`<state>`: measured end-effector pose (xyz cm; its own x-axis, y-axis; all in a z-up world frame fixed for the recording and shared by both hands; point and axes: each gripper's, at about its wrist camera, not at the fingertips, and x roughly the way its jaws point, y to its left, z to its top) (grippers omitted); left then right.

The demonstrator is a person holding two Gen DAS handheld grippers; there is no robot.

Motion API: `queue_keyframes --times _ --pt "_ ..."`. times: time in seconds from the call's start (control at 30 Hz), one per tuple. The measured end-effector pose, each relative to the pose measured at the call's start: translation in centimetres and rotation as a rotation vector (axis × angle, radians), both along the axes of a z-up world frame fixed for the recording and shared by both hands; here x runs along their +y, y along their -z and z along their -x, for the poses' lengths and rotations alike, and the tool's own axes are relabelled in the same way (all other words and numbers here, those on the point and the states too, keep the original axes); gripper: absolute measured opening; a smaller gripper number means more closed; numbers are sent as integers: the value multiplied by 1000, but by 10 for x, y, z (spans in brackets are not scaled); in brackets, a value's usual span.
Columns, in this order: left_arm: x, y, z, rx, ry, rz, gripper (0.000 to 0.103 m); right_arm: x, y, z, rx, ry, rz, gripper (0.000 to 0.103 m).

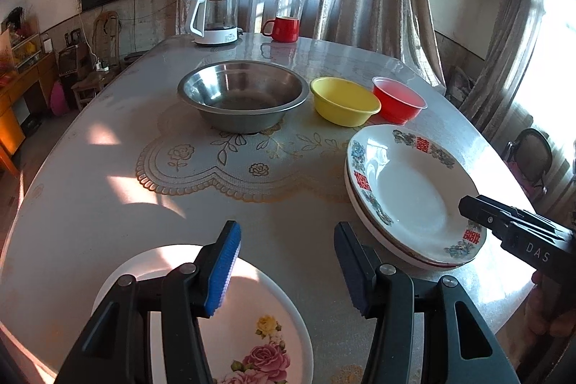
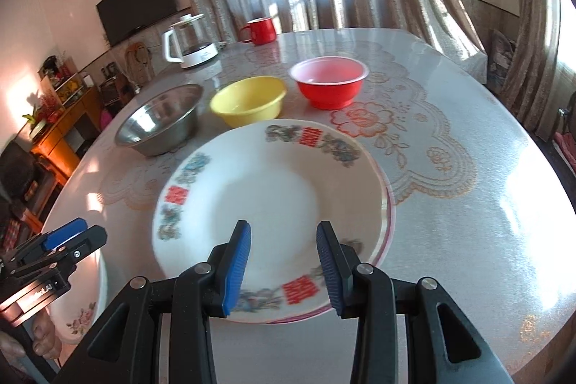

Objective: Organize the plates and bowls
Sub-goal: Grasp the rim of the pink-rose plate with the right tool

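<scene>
A white plate with red characters and blue flowers (image 2: 273, 204) lies on top of a pink-rimmed plate (image 2: 390, 215), at the right in the left wrist view, plate stack (image 1: 406, 193). My right gripper (image 2: 284, 261) hovers open over the stack's near rim, and its pads touch nothing; the right gripper (image 1: 475, 211) enters from the right. My left gripper (image 1: 288, 261) is open over bare table, its left finger above a rose-patterned plate (image 1: 252, 330). Behind stand a steel bowl (image 1: 241, 92), a yellow bowl (image 1: 343, 99) and a red bowl (image 1: 397, 98).
A white kettle (image 1: 216, 17) and a red mug (image 1: 282, 28) stand at the table's far edge by the curtains. The table (image 1: 108, 189) has a glossy floral cover. A chair (image 1: 529, 157) stands off its right side.
</scene>
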<state>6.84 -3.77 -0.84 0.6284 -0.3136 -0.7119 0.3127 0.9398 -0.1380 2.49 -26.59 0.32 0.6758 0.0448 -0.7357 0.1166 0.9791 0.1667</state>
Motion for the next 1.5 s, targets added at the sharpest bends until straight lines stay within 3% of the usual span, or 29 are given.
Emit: queue_keyframes --times 0.37,0.67,1.07,1.3,1.5 --pt "35 3 5 5 -70 15 56 65 3 -3 4 -256 -68 40" --pt "77 8 12 14 -145 19 56 116 19 -7 64 -438 -163 40" --pt "156 30 49 49 -251 32 55 138 45 -14 142 -511 -221 39" --pt "152 44 57 83 -208 62 52 150 52 -15 148 -548 -197 36" --pt "136 52 57 86 -166 39 37 155 55 -13 142 -563 -165 34"
